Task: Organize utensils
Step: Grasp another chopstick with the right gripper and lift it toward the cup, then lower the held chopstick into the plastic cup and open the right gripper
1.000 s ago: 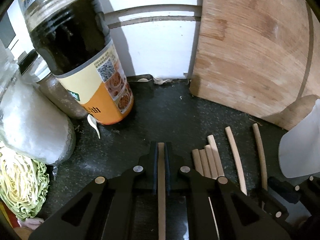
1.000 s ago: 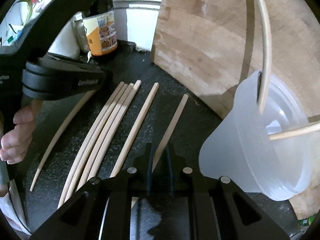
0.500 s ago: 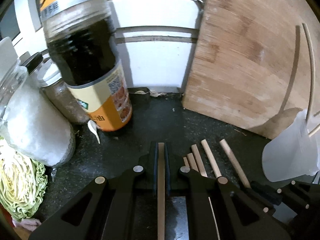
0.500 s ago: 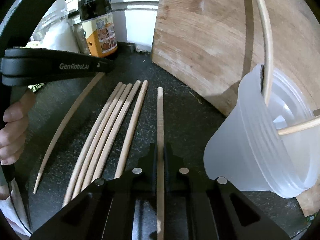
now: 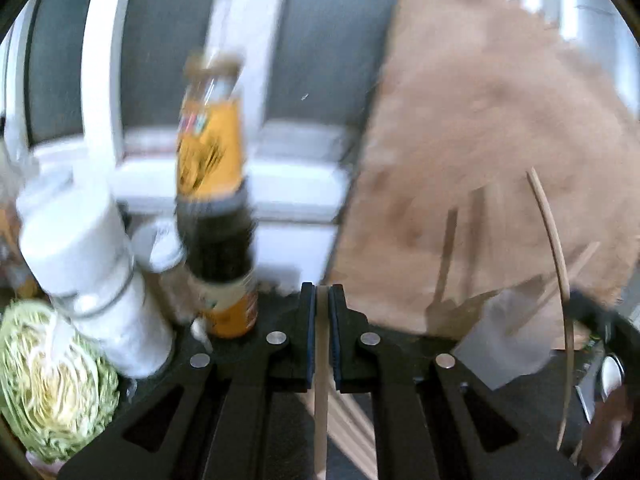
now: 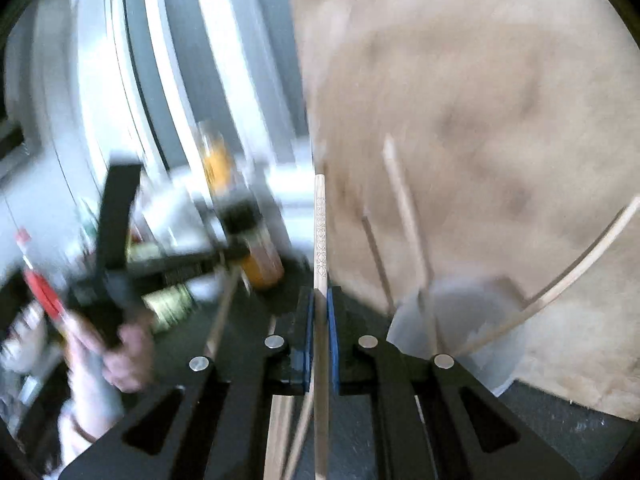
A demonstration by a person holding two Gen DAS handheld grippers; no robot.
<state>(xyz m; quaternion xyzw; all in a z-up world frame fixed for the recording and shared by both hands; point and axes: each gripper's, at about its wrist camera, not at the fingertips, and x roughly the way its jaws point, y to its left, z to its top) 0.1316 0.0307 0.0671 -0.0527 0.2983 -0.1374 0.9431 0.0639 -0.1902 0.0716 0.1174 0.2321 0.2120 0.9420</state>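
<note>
Both views are motion-blurred. My left gripper [image 5: 321,300] is shut on a wooden chopstick [image 5: 320,408] that runs back between the jaws. My right gripper [image 6: 319,300] is shut on another chopstick [image 6: 320,224] whose patterned end sticks up past the jaws. A translucent plastic cup [image 6: 460,320] holding chopsticks stands to the right, against a wooden cutting board [image 6: 480,120]; it also shows in the left wrist view [image 5: 508,336]. More chopsticks [image 6: 280,432] lie on the dark counter below. The left gripper shows in the right wrist view [image 6: 120,264], raised at the left.
A soy sauce bottle [image 5: 216,216], a white jar [image 5: 96,280] and a cut cabbage [image 5: 48,380] stand at the left. The cutting board [image 5: 480,160] leans on the wall at the right. A window frame [image 5: 240,148] is behind.
Both grippers have lifted and tilted up, each carrying a chopstick off the counter. The right gripper closed on its chopstick within the last second. The views now look higher, toward the wall.
</note>
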